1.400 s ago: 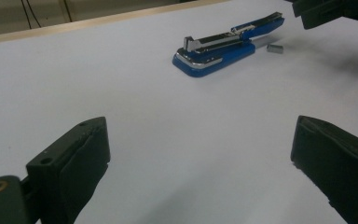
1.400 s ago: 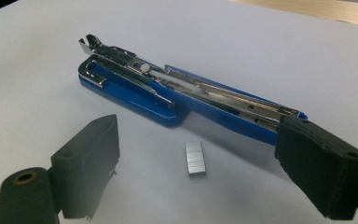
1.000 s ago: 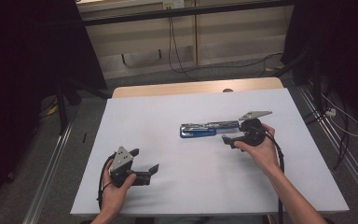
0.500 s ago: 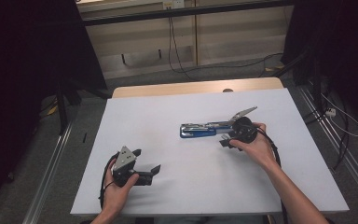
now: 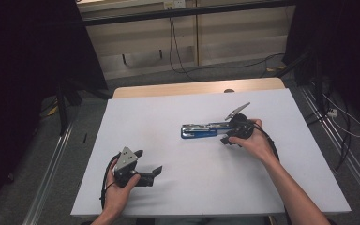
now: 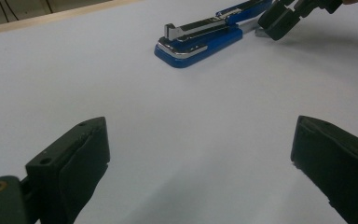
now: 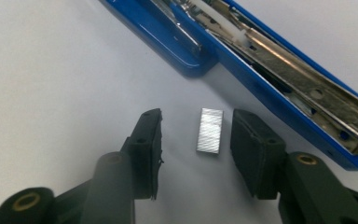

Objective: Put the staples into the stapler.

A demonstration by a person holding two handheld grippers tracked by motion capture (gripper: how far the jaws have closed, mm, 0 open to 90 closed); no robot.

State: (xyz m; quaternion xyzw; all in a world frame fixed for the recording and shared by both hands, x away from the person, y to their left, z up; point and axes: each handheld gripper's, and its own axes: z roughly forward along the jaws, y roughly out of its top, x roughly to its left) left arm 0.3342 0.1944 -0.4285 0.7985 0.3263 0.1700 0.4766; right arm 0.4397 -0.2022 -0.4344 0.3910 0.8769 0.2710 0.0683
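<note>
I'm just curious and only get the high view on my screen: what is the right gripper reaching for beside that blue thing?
Observer: A small silver strip of staples lies on the table, between the jaws of the right gripper.
Operator: Is it gripped yet?
Observer: No. The jaws have just been closing, but there are gaps between the strip and both pads.
Operator: And the blue thing?
Observer: It is a stapler, swung open so its metal staple channel shows.
Operator: What about the other hand?
Observer: The left gripper stands wide open over bare table.
</note>
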